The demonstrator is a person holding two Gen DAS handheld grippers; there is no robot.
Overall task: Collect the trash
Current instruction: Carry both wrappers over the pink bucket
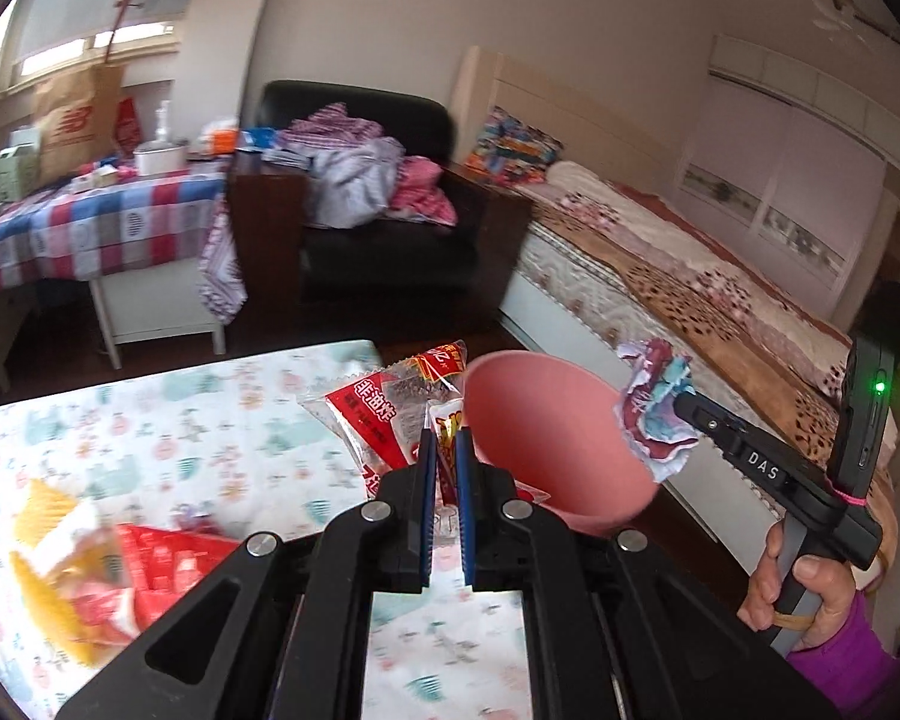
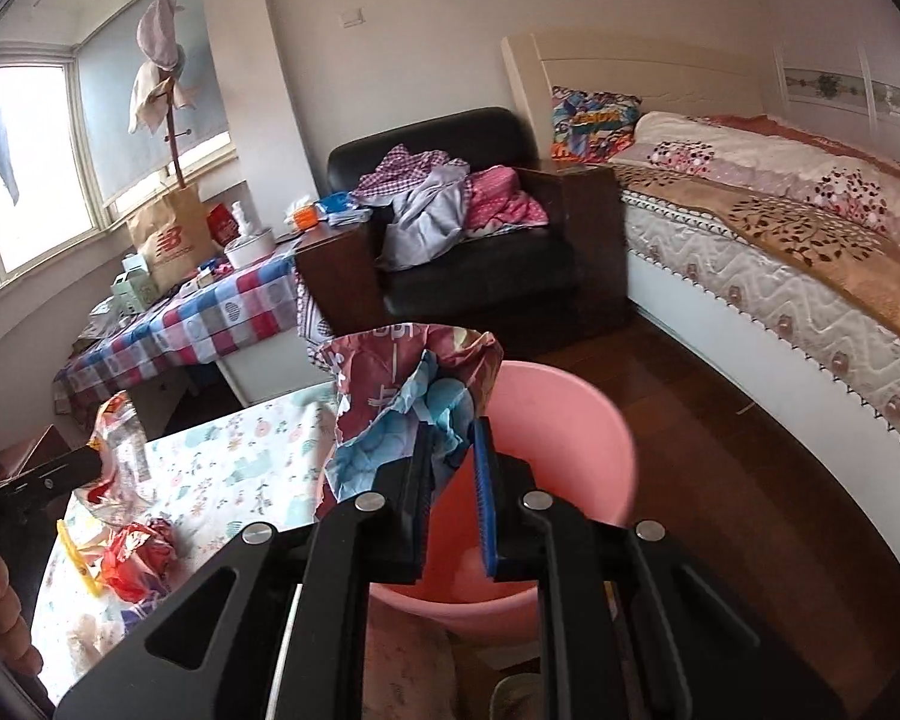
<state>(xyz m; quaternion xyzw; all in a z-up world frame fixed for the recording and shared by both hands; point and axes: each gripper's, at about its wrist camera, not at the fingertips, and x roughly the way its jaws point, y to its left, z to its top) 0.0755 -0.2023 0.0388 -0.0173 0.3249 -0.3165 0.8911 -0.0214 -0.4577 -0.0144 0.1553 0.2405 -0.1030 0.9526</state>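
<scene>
My left gripper [image 1: 447,438] is shut on a clear snack wrapper with red print [image 1: 390,414], held just left of the pink bin [image 1: 546,438]. The same wrapper [image 2: 117,450] hangs from the left gripper at the left edge of the right wrist view. My right gripper [image 2: 453,438] is shut on a crumpled maroon and blue wrapper [image 2: 402,402], which sits over the near left rim of the pink bin [image 2: 570,420]. In the left wrist view that crumpled wrapper [image 1: 654,414] hangs above the bin's right rim.
A table with a patterned white cloth [image 1: 180,438] holds more red and yellow wrappers [image 1: 84,564] at its left. A bed [image 2: 780,252] runs along the right, a black armchair with clothes [image 2: 450,222] stands behind, and a checked table [image 2: 210,312] lies left of it.
</scene>
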